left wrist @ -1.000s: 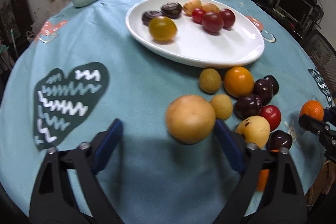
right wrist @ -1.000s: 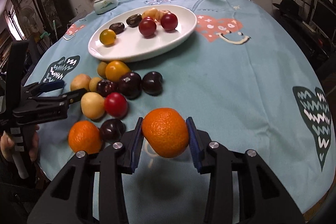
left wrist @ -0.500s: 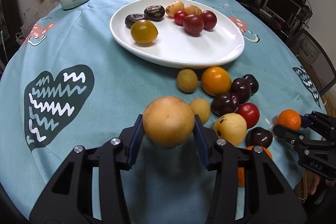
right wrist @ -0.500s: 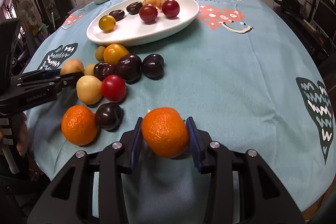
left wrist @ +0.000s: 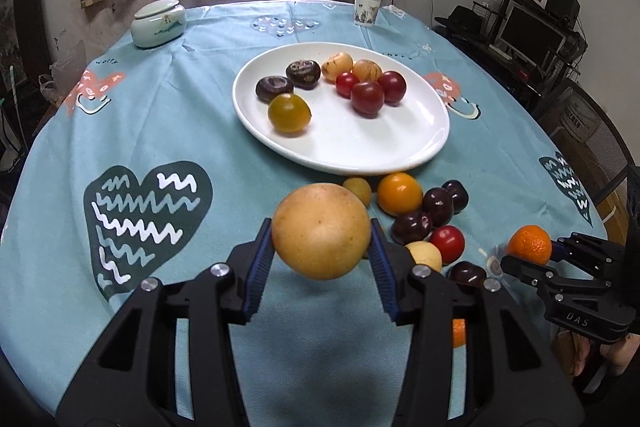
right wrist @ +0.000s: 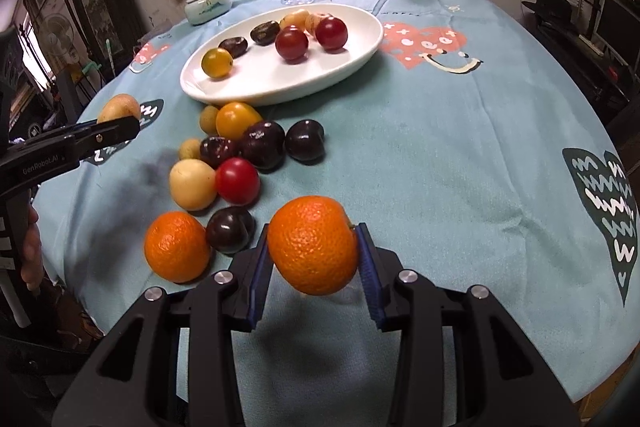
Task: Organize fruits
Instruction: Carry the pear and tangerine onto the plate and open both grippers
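Observation:
My left gripper (left wrist: pixel 321 254) is shut on a large tan round fruit (left wrist: pixel 321 230) and holds it above the cloth. My right gripper (right wrist: pixel 313 264) is shut on an orange (right wrist: pixel 313 245), also held above the cloth; it also shows in the left wrist view (left wrist: pixel 529 244). A white oval plate (left wrist: pixel 384 151) holds several fruits: dark, red, yellow. In front of the plate lies a cluster of loose fruit (right wrist: pixel 244 151), with a second orange (right wrist: pixel 177 251) nearest the table's front edge.
A light blue tablecloth (right wrist: pixel 460 155) with heart prints covers the round table. A pale lidded jar (left wrist: pixel 159 23) and a paper cup (left wrist: pixel 366 9) stand at the far side. Shelves with a monitor (left wrist: pixel 528 35) stand right of the table.
My left gripper closed on the tan fruit and lifted it off the cloth. My right gripper kept the orange and rose a little.

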The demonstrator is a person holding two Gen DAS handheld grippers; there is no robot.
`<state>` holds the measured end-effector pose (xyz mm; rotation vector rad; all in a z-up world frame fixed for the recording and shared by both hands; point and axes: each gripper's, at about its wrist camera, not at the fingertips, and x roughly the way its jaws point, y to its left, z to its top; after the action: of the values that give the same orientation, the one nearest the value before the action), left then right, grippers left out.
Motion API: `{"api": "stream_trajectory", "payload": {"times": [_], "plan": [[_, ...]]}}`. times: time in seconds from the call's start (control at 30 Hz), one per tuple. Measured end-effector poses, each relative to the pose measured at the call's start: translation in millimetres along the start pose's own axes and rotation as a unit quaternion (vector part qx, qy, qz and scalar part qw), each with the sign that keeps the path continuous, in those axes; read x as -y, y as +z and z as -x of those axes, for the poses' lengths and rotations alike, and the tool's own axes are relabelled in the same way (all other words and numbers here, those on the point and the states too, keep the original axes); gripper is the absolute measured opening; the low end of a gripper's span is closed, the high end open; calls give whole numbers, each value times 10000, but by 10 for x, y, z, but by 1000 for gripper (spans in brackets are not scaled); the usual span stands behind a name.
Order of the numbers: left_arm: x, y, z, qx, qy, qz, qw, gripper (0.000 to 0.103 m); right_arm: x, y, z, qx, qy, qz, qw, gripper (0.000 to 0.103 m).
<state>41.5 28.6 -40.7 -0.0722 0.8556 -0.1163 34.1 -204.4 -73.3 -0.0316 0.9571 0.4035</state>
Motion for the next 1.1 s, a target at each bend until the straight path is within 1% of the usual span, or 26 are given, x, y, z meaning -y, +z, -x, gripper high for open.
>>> {"api": "stream_trajectory", "payload": {"times": [0.1, 0.23, 0.3, 0.43, 0.5, 0.63, 0.73, 0.9, 1.03, 1.1], "plan": [[9, 107, 6, 61, 48, -86, 9999, 47, -4, 106, 19, 69, 51, 52, 10000, 41], [4, 390, -67, 123, 94, -132, 9998, 47, -10, 414, -2, 240, 169, 179, 9994, 41], [18, 572, -147, 126, 104, -190, 9997, 47, 9, 618, -40, 294, 206, 201, 9992, 41], [82, 1010, -435, 26, 169, -309, 9994, 47, 51, 1150, -189, 385, 249, 245, 9986, 41], [119, 1188, -567, -19, 161, -342, 9993, 47, 50, 1420, -313, 380, 180, 312, 9986, 41], [138, 1422, -804, -58, 97, -279, 9995, 47, 106, 1775, -580, 352, -48, 354, 9987, 40], [76, 1472, -984, -140, 54, -143, 9998, 47, 198, 1871, -761, 238, -61, 244, 9994, 40], [-7, 1494, -1232, -347, 79, -71, 9993, 47, 236, 1852, -984, 7, -114, 275, 9996, 40], [7, 1510, -1378, -474, 101, -84, 9988, 47, 271, 1861, -1086, -73, -170, 207, 9996, 42], [15, 1509, -1396, -533, 134, -92, 9984, 49, 267, 1877, -1079, -35, -277, 236, 9993, 57]]}}
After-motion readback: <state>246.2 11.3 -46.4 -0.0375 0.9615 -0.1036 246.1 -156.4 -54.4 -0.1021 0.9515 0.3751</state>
